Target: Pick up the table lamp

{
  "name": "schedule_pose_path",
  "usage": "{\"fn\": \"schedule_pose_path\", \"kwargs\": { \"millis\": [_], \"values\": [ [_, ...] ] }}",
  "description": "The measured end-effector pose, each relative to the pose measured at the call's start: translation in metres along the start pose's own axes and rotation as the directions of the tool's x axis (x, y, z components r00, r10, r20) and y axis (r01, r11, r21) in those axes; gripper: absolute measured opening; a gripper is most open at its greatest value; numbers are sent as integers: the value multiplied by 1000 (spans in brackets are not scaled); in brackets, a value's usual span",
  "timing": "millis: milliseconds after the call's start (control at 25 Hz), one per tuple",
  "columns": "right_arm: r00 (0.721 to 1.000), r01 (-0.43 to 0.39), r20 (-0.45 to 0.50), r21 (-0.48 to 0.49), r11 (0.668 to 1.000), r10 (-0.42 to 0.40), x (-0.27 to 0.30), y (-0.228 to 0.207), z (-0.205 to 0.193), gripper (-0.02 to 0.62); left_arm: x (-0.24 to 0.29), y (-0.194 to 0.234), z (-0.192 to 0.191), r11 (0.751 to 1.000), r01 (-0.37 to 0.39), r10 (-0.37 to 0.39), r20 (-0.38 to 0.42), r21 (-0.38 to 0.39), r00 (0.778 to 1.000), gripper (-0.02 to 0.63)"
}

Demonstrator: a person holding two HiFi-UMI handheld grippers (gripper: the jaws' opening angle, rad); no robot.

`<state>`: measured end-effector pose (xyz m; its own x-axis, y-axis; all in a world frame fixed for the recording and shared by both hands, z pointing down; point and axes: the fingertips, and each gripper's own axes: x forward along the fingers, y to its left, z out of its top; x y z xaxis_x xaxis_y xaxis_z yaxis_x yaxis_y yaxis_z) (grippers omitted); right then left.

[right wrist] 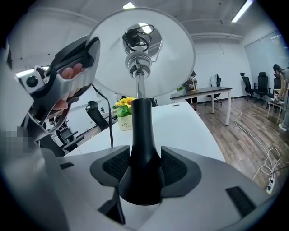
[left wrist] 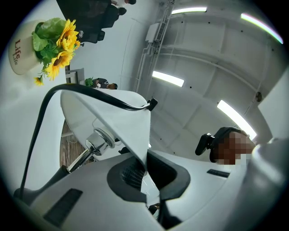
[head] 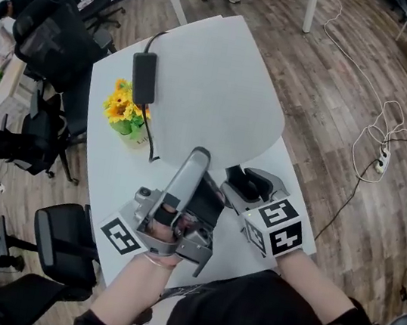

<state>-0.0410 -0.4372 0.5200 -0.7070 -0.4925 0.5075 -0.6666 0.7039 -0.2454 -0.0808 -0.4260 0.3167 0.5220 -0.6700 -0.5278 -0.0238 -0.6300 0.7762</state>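
Note:
The table lamp has a wide white shade [head: 216, 83] on a chrome socket [right wrist: 137, 63] and a black stem [right wrist: 142, 144] that flares at the bottom. In the head view the shade hides much of the white table [head: 102, 172]. My left gripper [head: 198, 156] points upward and is shut on the shade's thin rim [left wrist: 135, 135], which runs edge-on between its pads. My right gripper [head: 250, 182] sits low on the right. Its wide-set jaws press on the black stem from both sides, as the right gripper view [right wrist: 143, 168] shows. The lamp's foot is hidden.
A pot of sunflowers [head: 125, 115] and a black power adapter [head: 144, 78] with its cord [head: 147, 134] lie on the table left of the lamp. Black office chairs [head: 61, 239] stand along the left edge. A cable and power strip [head: 380, 157] lie on the wooden floor to the right.

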Motion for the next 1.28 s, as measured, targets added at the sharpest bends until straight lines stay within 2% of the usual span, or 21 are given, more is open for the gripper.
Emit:
{"fn": "schedule_pose_path", "kwargs": {
  "millis": [280, 520, 840, 1280],
  "values": [
    [1000, 19, 3, -4, 1000, -19, -22, 10, -9, 222, -9, -13, -5, 1000, 9, -9, 16, -20, 1000, 12],
    [998, 48, 38, -16, 999, -47, -56, 29, -8, 219, -14, -50, -16, 999, 50, -50, -12, -5, 999, 12],
    [987, 105, 126, -42, 994, -99, -119, 62, -1, 213, -22, -126, -45, 989, 146, -142, -104, 37, 984, 12],
    [975, 122, 197, -77, 990, -105, -209, 141, -23, 212, -68, -239, -94, 975, 202, -191, -125, 89, 974, 12]
  ]
}}
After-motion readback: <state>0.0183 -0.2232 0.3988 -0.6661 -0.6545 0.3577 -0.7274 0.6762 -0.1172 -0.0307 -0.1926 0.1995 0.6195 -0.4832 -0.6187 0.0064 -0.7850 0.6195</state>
